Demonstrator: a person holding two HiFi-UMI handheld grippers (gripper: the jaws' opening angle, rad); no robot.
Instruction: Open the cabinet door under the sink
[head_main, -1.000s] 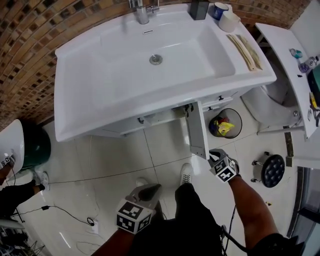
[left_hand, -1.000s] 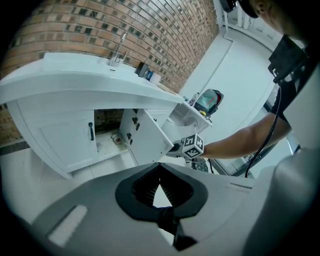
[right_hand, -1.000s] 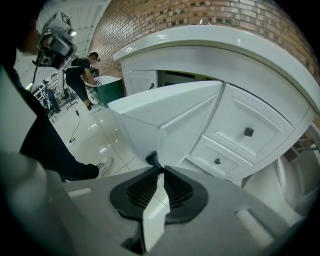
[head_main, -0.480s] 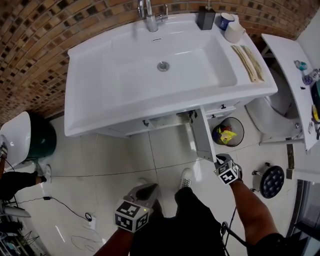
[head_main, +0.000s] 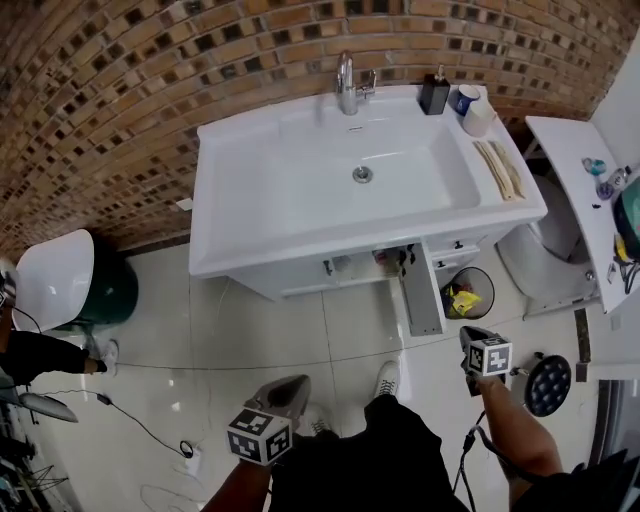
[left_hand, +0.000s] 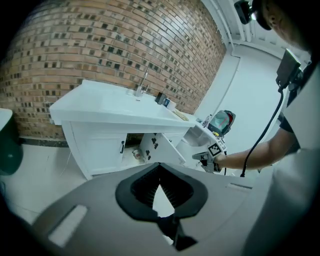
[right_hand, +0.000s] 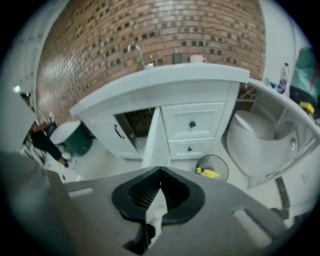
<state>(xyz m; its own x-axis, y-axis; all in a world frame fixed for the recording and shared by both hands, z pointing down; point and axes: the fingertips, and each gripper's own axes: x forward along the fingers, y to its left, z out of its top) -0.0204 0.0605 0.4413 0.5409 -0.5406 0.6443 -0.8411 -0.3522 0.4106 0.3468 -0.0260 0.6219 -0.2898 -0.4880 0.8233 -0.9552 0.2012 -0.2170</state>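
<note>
In the head view, the white sink (head_main: 300, 190) sits against a brick wall (head_main: 150, 80). Under the sink, the cabinet door (head_main: 420, 295) is swung wide open and sticks straight out over the floor. The right gripper (head_main: 472, 340) hangs near the far end of the door but does not touch it. A trash bin (head_main: 480, 280) with something yellow in it stands just beside the door. The left gripper (head_main: 290, 385) is low, well apart from the cabinet.

In the left gripper view, the left gripper (left_hand: 160, 167) has its jaws pressed together at the tips. Only a thin sliver of light shows between them, and they hold nothing. Far ahead, the cabinet door (left_hand: 167, 150) stands open, and a small jar (left_hand: 136, 155) sits inside the cabinet. The right gripper (left_hand: 205, 157) shows past the door.

In the right gripper view, the right gripper (right_hand: 160, 172) is also closed down narrow, with nothing in it. The cabinet door (right_hand: 154, 137) points edge-on at the camera. Two drawers (right_hand: 192, 125) are to its right, then the trash bin (right_hand: 212, 167) and a toilet (right_hand: 255, 135).
</note>
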